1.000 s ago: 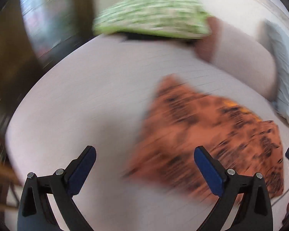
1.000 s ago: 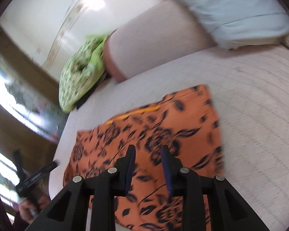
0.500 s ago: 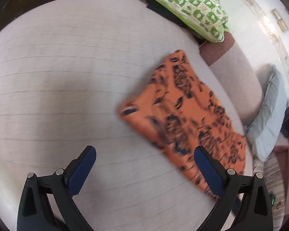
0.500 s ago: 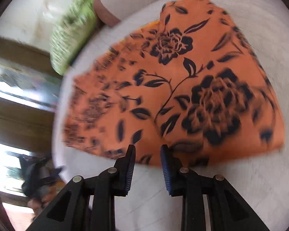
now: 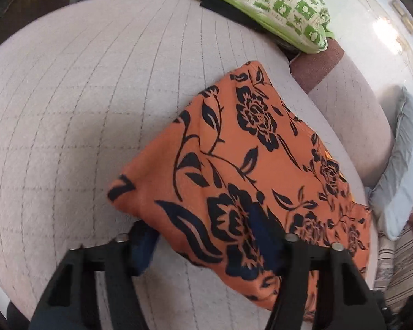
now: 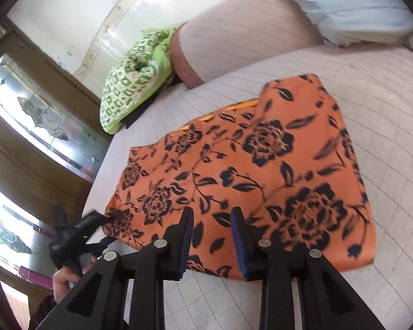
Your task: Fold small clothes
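Note:
An orange garment with black flowers (image 5: 242,162) lies folded flat on the pale quilted bed (image 5: 82,96); it also shows in the right wrist view (image 6: 247,170). My left gripper (image 5: 203,233) straddles the garment's near corner, one finger under the cloth edge and one on top, jaws part closed around it. In the right wrist view the left gripper (image 6: 96,228) shows at the garment's left corner. My right gripper (image 6: 210,236) hovers over the garment's near edge, jaws narrowly apart and empty.
A green and white patterned pillow (image 5: 261,2) lies at the head of the bed, next to a pink bolster (image 6: 234,35). A pale blue pillow (image 6: 352,2) lies further right. Glass-panelled wooden doors (image 6: 35,126) stand beyond the bed's left edge.
My left gripper has moved onto the garment's corner and its jaws have narrowed around the cloth. My right gripper has drawn back, so the whole garment now lies in its view.

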`<state>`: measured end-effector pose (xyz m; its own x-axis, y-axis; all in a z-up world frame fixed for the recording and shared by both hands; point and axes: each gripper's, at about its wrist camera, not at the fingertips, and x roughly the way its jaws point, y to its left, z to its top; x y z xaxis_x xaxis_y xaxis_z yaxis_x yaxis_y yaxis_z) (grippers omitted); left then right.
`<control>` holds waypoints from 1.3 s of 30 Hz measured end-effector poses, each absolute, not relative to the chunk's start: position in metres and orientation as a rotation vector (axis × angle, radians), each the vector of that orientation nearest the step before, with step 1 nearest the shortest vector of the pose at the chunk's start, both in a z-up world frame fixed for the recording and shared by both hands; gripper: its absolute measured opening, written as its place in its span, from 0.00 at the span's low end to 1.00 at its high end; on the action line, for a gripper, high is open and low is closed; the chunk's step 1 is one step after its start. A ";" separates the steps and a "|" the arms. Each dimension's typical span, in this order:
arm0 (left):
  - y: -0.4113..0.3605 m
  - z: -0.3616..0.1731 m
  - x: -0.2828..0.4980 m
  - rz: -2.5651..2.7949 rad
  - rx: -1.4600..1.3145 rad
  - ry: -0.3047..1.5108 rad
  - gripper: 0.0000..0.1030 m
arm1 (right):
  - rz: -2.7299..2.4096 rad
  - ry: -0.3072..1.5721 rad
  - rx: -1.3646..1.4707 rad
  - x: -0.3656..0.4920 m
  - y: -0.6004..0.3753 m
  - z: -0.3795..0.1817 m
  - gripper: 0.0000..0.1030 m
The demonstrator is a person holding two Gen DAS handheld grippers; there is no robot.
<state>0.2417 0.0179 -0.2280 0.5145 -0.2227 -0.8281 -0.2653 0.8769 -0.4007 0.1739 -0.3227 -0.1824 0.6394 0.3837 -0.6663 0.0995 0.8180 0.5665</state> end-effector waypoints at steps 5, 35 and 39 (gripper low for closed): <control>0.024 -0.230 0.240 -0.011 -0.600 0.965 0.66 | 0.174 0.864 0.566 0.177 -0.323 -0.178 0.30; 0.000 -0.206 0.241 -0.083 -0.343 0.818 0.23 | 0.146 0.918 0.519 0.196 -0.308 -0.200 0.30; 0.000 -0.230 0.261 -0.090 -0.358 0.970 0.58 | 0.141 0.910 0.519 0.194 -0.310 -0.199 0.30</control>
